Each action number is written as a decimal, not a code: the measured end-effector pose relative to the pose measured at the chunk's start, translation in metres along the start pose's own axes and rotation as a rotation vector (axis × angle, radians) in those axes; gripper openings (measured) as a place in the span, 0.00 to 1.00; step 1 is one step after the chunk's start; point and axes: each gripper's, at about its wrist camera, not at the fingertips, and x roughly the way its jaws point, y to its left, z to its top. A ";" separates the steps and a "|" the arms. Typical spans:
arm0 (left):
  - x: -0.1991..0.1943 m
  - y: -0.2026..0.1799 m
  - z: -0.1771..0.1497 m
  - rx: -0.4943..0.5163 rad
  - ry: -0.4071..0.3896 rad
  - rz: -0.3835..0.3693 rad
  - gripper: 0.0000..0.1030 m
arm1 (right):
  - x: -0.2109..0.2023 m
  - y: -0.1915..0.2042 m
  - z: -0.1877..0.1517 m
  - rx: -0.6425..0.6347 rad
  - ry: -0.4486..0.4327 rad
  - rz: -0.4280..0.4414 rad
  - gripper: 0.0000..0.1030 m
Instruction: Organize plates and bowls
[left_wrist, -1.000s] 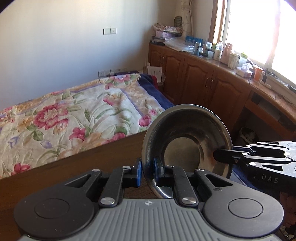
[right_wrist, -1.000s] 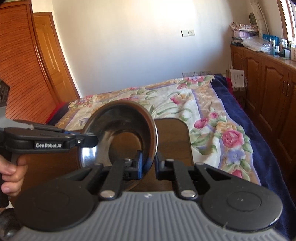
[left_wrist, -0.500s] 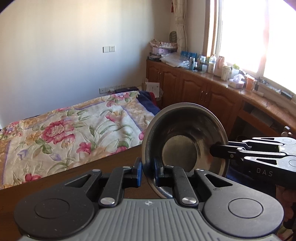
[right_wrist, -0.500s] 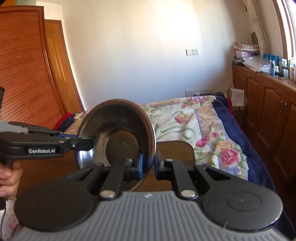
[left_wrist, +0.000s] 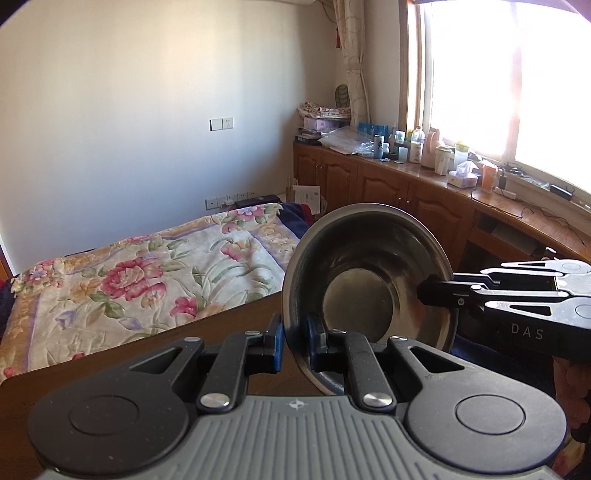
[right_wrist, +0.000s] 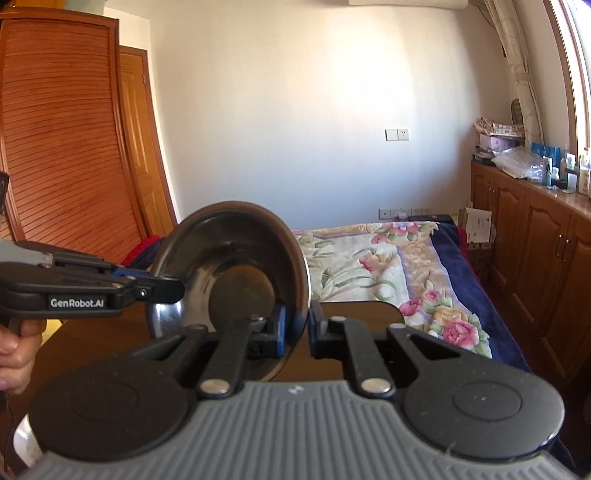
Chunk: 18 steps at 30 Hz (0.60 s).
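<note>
Left gripper (left_wrist: 294, 341) and right gripper (right_wrist: 296, 330) each pinch opposite rim edges of one steel bowl (left_wrist: 369, 288), held tilted in the air above the wooden counter (left_wrist: 229, 332). Judged step: carrying the bowl to its place. Next: a level, joint lowering. Legible: "DAS", "GenRobot.AI".

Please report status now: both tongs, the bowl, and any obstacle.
Left tongs shut on steel bowl rim. Right tongs shut on opposite rim. Bowl tilted on edge above wooden table. Nothing in the way.
</note>
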 end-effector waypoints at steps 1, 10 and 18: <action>-0.004 0.000 -0.003 0.003 -0.001 0.001 0.14 | -0.002 0.003 -0.001 -0.005 -0.002 0.000 0.13; -0.024 0.000 -0.035 0.009 0.011 0.005 0.15 | -0.017 0.024 -0.017 -0.042 0.005 0.006 0.13; -0.038 -0.003 -0.059 0.010 0.027 0.007 0.15 | -0.027 0.038 -0.031 -0.053 0.031 0.017 0.13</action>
